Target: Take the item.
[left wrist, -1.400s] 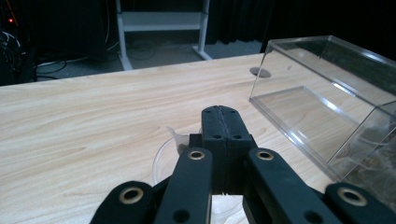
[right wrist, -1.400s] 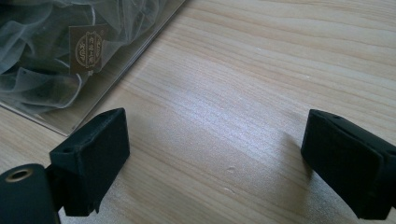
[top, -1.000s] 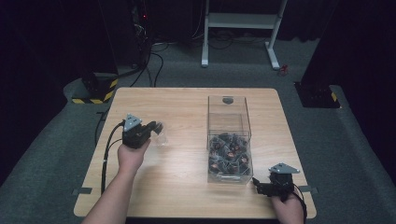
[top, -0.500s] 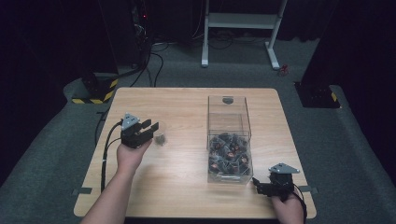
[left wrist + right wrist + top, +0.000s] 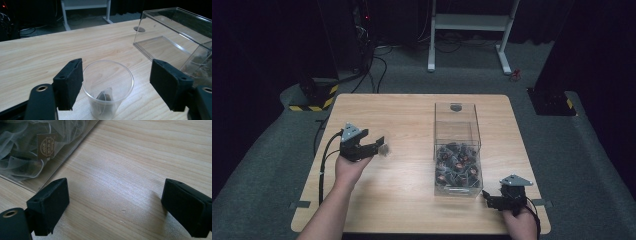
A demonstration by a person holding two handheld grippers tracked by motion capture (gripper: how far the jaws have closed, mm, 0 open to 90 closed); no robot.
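Note:
A clear plastic cup (image 5: 108, 85) stands upright on the wooden table (image 5: 402, 120) with one tea bag (image 5: 105, 96) at its bottom. My left gripper (image 5: 117, 82) is open around the cup, the left jaw close to its rim and the right jaw well apart. From above, the cup (image 5: 384, 149) sits at the tip of the left gripper (image 5: 379, 145), left of centre. A clear box (image 5: 457, 150) on the right half holds several tea bags (image 5: 457, 165) at its near end. My right gripper (image 5: 487, 196) rests open near the box's near corner, over bare wood (image 5: 115, 202).
The box's far half (image 5: 162, 45) has nothing in it, and its tea bags (image 5: 30, 147) press against the wall by my right gripper. A round grommet (image 5: 456, 106) is set in the table behind the box. Cables and a white stand (image 5: 467, 22) lie on the floor beyond.
The left gripper and the cup at its tip have shifted slightly toward the near side of the table. The right gripper has stayed in place.

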